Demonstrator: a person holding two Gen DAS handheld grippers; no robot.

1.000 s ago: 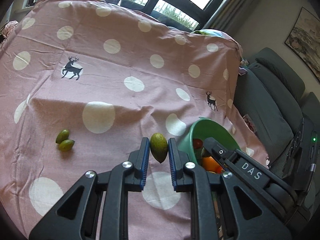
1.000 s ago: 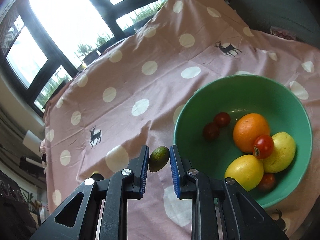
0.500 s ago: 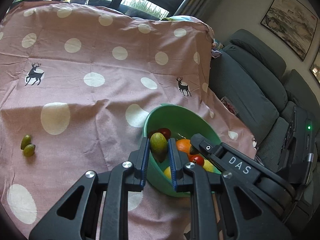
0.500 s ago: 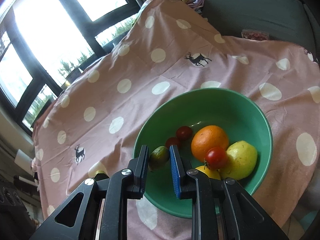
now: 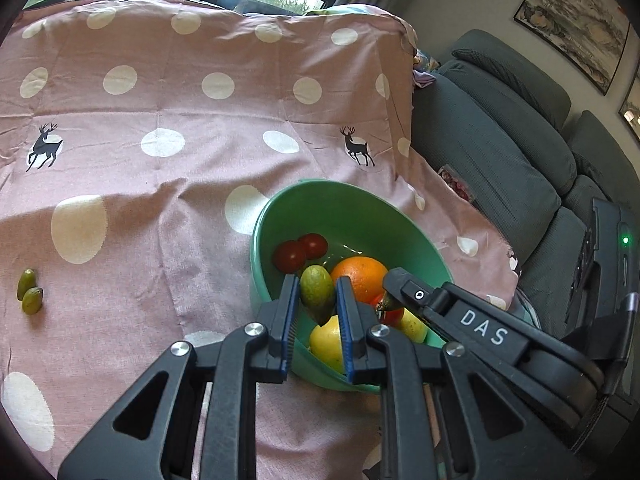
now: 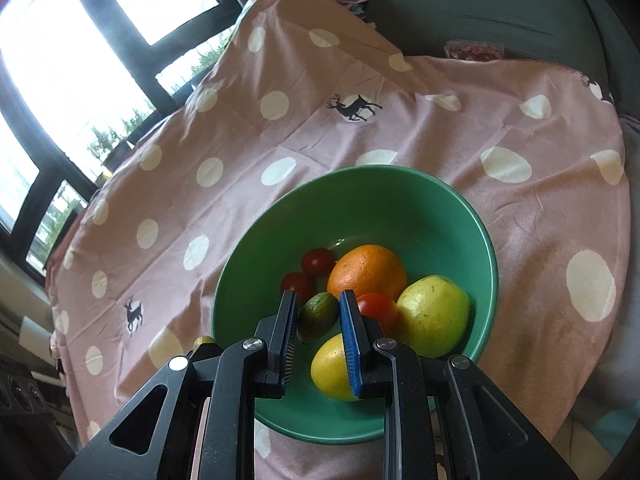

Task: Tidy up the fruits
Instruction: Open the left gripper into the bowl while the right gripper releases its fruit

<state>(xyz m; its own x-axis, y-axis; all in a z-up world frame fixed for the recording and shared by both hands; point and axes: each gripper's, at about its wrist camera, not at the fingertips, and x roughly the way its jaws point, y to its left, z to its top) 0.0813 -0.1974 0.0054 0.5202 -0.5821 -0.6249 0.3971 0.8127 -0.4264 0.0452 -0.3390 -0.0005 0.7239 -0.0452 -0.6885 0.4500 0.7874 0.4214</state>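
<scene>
1. My left claw [image 5: 317,300] is clamped on a small green oval fruit [image 5: 317,291], which stands upright between the blue pads [image 5: 291,316] with its rounded top poking above the fingertips.
2. My right claw [image 6: 319,312] is pinched tight on a second small green fruit [image 6: 318,316], which lies tilted between its pads, darker at the lower end.
3. Both held fruits hang over the inside of the green bowl [image 6: 400,200], above the fruit lying in it and not touching any that I can make out.
4. The bowl sits on a pink tablecloth [image 5: 192,120] with white dots and dark deer prints, near the table's right side.
5. Inside the bowl lie an orange [image 6: 366,270], two dark red tomatoes [image 6: 318,261] side by side at the back, a brighter tomato [image 6: 378,307] in front of the orange, and two yellow-green fruits [image 6: 434,316], one to the right and one close under my right claw.
6. In the left view, my right claw's black body reaches across the bowl's near right rim.
7. Two more small green fruits [image 5: 29,291] lie touching each other on the cloth, well apart from the bowl, toward the left edge.
8. A grey sofa [image 5: 500,152] stands just beyond the table's right end.
</scene>
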